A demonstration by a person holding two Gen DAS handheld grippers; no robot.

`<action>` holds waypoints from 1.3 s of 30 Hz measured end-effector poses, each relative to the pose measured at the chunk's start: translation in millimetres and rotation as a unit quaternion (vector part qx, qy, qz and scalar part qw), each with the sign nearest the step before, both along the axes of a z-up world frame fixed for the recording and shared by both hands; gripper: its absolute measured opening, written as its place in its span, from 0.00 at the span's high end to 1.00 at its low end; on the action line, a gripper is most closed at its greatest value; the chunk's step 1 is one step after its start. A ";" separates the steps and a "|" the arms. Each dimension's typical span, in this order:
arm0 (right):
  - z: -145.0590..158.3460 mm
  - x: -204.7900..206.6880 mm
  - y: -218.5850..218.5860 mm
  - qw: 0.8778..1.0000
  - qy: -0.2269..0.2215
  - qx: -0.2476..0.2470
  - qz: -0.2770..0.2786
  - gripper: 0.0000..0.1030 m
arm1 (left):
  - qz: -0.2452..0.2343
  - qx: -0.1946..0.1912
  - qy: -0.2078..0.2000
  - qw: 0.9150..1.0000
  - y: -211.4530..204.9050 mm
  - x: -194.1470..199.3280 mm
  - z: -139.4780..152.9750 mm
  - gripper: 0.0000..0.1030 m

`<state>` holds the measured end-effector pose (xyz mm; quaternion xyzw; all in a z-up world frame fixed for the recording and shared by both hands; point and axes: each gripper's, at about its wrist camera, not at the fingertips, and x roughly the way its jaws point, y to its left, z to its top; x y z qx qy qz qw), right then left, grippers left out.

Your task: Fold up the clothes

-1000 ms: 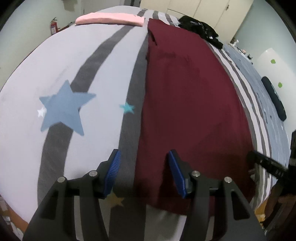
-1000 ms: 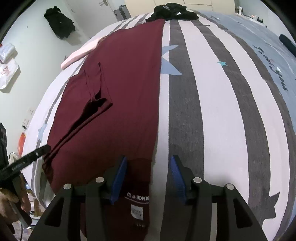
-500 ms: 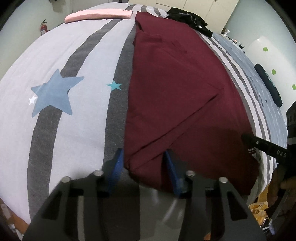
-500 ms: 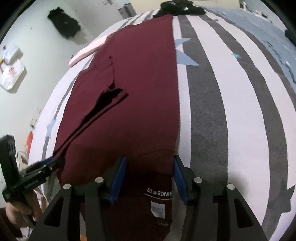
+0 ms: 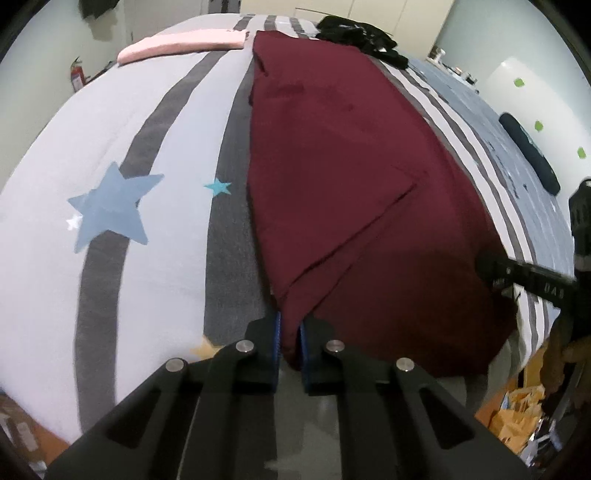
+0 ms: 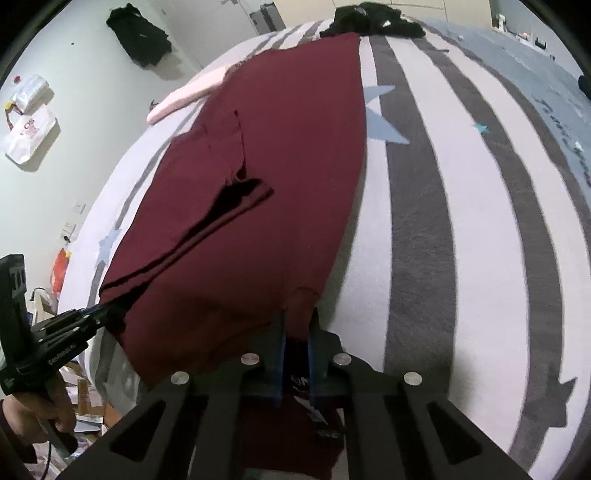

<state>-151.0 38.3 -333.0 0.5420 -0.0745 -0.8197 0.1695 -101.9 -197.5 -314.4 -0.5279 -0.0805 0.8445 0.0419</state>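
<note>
My left gripper (image 5: 290, 341) was clamped on the near corner of the maroon garment (image 5: 343, 177), its 2 blue pads pinching a fold of cloth at 6 o'clock in the left wrist view. My right gripper (image 6: 296, 345) was likewise closed on the garment's other near corner, with a white-lettered label showing between and below the pads. The garment lay lengthwise on the striped bedspread (image 5: 177, 155), running from the near edge of the bed toward 12 o'clock, a sleeve folded across its top. From the right wrist view, my left gripper showed at 8 o'clock, held in my hand (image 6: 35, 415). A folded pink item (image 5: 184, 44) rested at 11 o'clock on the far end of the bed, and a black pile of clothes (image 5: 360, 35) sat at 12 o'clock, just beyond the garment's far end.
</note>
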 end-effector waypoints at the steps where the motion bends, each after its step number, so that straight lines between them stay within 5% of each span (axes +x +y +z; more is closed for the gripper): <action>1: 3.3 3.5 0.6 1.000 -0.001 -0.001 0.003 0.95 | 0.000 0.001 -0.003 1.000 1.4 5.0 4.4 0.95; 7: 22.6 54.3 -0.6 0.998 -0.052 -0.004 0.046 0.96 | 0.003 0.004 -0.059 0.998 5.7 62.7 33.2 0.95; 11: 48.0 73.7 0.0 0.996 -0.066 -0.012 0.054 0.96 | 0.017 0.001 -0.049 0.999 4.0 69.1 68.9 0.95; 17: 102.4 24.9 -7.2 0.999 -0.007 -0.035 0.027 0.96 | 0.015 0.006 0.041 0.999 -2.1 -14.0 135.9 0.95; 22: 131.6 -43.7 -2.9 0.998 0.042 -0.033 -0.027 0.96 | -0.007 0.011 0.096 0.995 -16.8 -103.4 163.7 0.95; 28: 137.5 -137.8 -14.0 0.996 0.070 -0.018 -0.060 0.96 | -0.041 0.012 0.118 0.992 -36.5 -206.5 142.4 0.95; 39: 60.7 -282.3 -9.9 0.996 0.037 -0.049 -0.065 0.96 | -0.068 -0.015 0.073 0.995 -41.4 -349.2 74.0 0.95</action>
